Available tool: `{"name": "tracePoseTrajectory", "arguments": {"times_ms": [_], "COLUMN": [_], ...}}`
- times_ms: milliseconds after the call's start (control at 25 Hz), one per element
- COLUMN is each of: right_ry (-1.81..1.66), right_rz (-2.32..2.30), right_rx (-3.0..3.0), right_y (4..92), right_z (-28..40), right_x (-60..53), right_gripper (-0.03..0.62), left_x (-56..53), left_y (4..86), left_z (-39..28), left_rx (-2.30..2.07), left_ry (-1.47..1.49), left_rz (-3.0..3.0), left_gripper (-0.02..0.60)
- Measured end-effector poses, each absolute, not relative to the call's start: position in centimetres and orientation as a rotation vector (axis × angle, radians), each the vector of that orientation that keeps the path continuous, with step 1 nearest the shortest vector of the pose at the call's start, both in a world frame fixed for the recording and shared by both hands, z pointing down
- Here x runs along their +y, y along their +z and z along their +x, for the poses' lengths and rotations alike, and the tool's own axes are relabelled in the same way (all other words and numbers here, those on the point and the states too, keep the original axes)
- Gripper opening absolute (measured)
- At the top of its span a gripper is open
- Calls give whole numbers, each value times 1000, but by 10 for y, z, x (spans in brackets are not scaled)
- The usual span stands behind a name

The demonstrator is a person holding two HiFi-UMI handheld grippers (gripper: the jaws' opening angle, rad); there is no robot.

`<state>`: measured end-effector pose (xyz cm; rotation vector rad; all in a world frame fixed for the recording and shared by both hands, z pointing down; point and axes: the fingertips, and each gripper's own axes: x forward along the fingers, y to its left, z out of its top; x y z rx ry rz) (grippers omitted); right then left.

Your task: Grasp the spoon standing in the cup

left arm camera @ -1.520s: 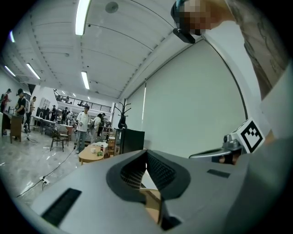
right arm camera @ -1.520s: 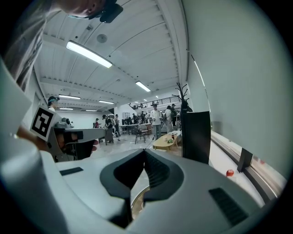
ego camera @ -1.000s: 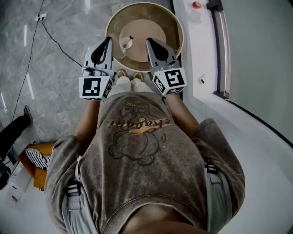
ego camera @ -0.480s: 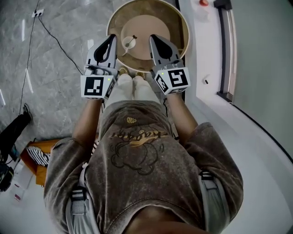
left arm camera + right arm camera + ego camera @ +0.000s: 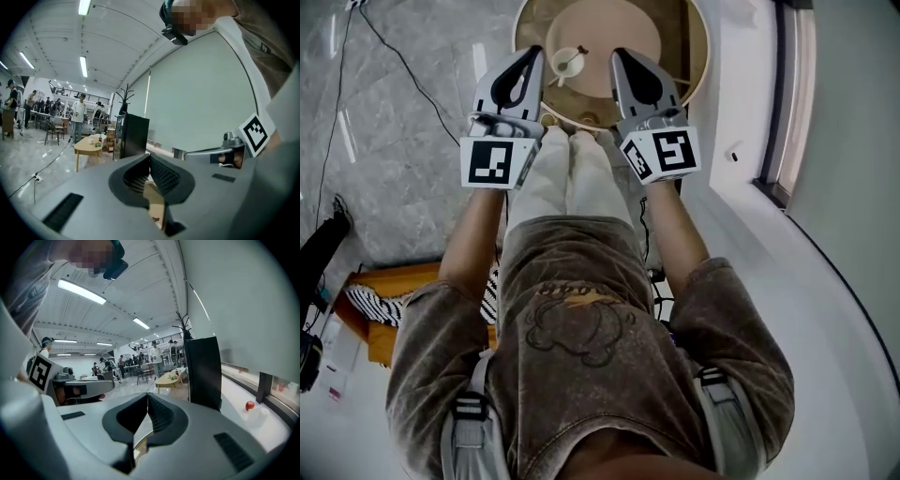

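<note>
Tongs on both sides are pressed shut and hold nothing. The left tongs (image 5: 149, 158) have their ribbed pads meeting edge to edge, and the right tongs (image 5: 147, 398) do the same.

In the head view the two sit side by side at the near edge of the round worktop (image 5: 686, 47). The cup (image 5: 562, 67) stands between their tips, a little closer to the left pair. The spoon (image 5: 576, 56) leans out of it, its handle tilted up and towards the right. Neither pair touches the cup or the spoon.

This looks like the approach step, with no grasp begun. I judge that the next move calls for one pair to open, line its pads on either side of the slim handle above the cup's rim, and then close gently. A push from the side would probably tip or slide the light cup.

Both forearms (image 5: 483, 239) reach straight forward from the body. The tongs point ahead and nearly level, and the marker cubes (image 5: 492, 161) sit nearest the person, above the legs (image 5: 567, 183).
</note>
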<state>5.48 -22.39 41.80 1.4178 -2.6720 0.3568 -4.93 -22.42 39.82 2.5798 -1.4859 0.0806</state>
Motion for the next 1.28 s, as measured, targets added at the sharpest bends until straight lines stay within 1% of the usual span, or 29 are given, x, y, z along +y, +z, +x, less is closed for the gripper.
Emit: {"name": "tracePoseTrajectory", "arguments": {"times_ms": [440, 600, 840, 880, 920, 960, 1000, 1080, 1280], "right_ry": [439, 470, 484, 493, 508, 528, 547, 571, 634], "right_rz": [1425, 1432, 1413, 1407, 1403, 1399, 1395, 1381, 1338], "right_rx": [-2619, -2592, -2591, -2591, -2590, -2588, -2586, -2577, -2559], "right_y": [510, 534, 546, 549, 552, 555, 558, 565, 582], "right_z": [46, 45, 43, 42, 42, 42, 42, 42, 41], "right_x": [-227, -227, -224, -224, -225, -225, -225, -224, -222], "right_gripper": [18, 18, 20, 30, 93, 172, 219, 273, 275], "left_x": [-231, -234, -235, -236, -236, -236, -236, -235, -234], "left_y": [495, 518, 534, 536, 537, 539, 540, 543, 544], "left_z": [-50, -51, -52, -52, -51, -50, -49, -46, -43], "left_rx": [-1450, -1440, -1434, -1433, -1432, -1429, -1426, -1419, -1419], "left_ry": [116, 142, 156, 159, 159, 159, 160, 164, 156], "left_rz": [2552, 2548, 2531, 2528, 2525, 2523, 2523, 2524, 2522], "left_gripper": [17, 17, 17, 17, 17, 17, 17, 17, 17]}}
